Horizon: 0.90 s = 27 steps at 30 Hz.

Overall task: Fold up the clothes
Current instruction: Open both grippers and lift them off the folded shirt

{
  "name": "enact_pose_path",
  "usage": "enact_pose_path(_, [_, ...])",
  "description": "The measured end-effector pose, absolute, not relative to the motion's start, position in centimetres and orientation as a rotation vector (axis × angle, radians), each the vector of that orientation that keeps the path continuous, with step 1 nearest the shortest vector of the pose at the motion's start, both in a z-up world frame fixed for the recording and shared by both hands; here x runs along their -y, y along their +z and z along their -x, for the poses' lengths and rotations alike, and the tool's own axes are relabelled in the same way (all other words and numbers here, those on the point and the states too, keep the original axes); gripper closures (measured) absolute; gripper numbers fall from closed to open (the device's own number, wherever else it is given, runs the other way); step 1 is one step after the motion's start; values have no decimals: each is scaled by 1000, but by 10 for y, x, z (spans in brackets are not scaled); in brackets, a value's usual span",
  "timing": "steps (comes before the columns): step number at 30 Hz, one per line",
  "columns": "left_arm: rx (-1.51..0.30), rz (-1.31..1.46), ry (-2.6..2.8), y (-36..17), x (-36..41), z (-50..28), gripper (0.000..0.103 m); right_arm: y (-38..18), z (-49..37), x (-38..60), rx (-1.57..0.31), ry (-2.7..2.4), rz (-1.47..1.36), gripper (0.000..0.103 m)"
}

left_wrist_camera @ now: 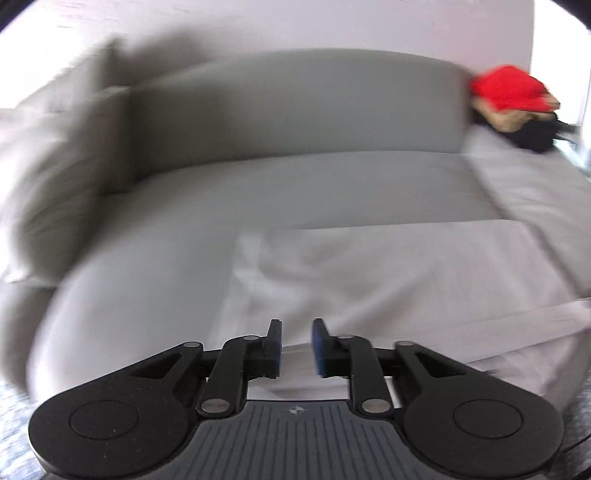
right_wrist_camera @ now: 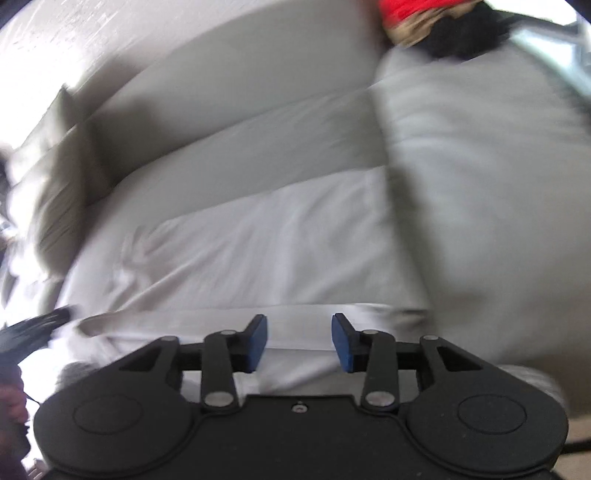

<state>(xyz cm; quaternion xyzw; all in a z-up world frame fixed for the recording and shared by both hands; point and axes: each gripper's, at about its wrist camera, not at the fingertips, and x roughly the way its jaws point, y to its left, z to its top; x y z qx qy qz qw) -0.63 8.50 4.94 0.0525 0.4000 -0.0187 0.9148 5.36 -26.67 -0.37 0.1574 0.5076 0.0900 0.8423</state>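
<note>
A white garment lies spread flat on the grey sofa seat, its near edge folded over. It also shows in the right wrist view. My left gripper hovers at the garment's near edge, jaws apart with nothing between them. My right gripper is open and empty over the garment's near fold. Both views are motion-blurred.
A pile of clothes, red on top of tan and black, sits at the sofa's far right; it shows in the right wrist view too. Grey cushions stand at the left. The sofa backrest runs behind.
</note>
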Motion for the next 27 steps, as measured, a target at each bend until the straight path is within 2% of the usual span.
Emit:
enact_pose_path(1, [-839,-114,-82,43,-74,-4,79,-9,-65,258,-1100,209,-341,80])
enact_pose_path(2, [-869,-132,-109,34,-64,-18,79,-15,-76,249,-1128,229,-349,83])
enact_pose_path(7, [-1032,-198,-98,-7,-37,-73,78,-41,-123,220,-1205,131,-264,84])
enact_pose_path(9, [-1073,-248,-105,-18,-31,-79,78,-36,-109,220,-1256,182,-231,83])
enact_pose_path(11, [-1111,-343,-197,-15,-25,-64,86,-30,-94,220,-1306,234,-197,83])
enact_pose_path(13, [-1143,-434,-317,-8,-30,-35,89,-25,-80,221,-1355,286,-162,81])
enact_pose_path(14, [-1129,-479,-350,-1,-36,-15,88,-22,-73,221,-1380,313,-144,81])
enact_pose_path(16, [-1102,-539,-404,13,-52,24,76,-16,-58,221,-1428,366,-109,80])
enact_pose_path(18, [-1068,-515,-417,24,-71,53,75,-11,-44,221,-1474,418,-73,77])
enact_pose_path(22, [-982,-366,-319,37,-92,72,75,13,-24,236,-1310,375,-159,76])
enact_pose_path(24, [-917,-310,-245,35,-89,60,75,18,-24,235,-1184,312,-149,76])
enact_pose_path(27, [-827,-207,-166,20,-77,38,76,7,-33,218,-1089,283,-152,77])
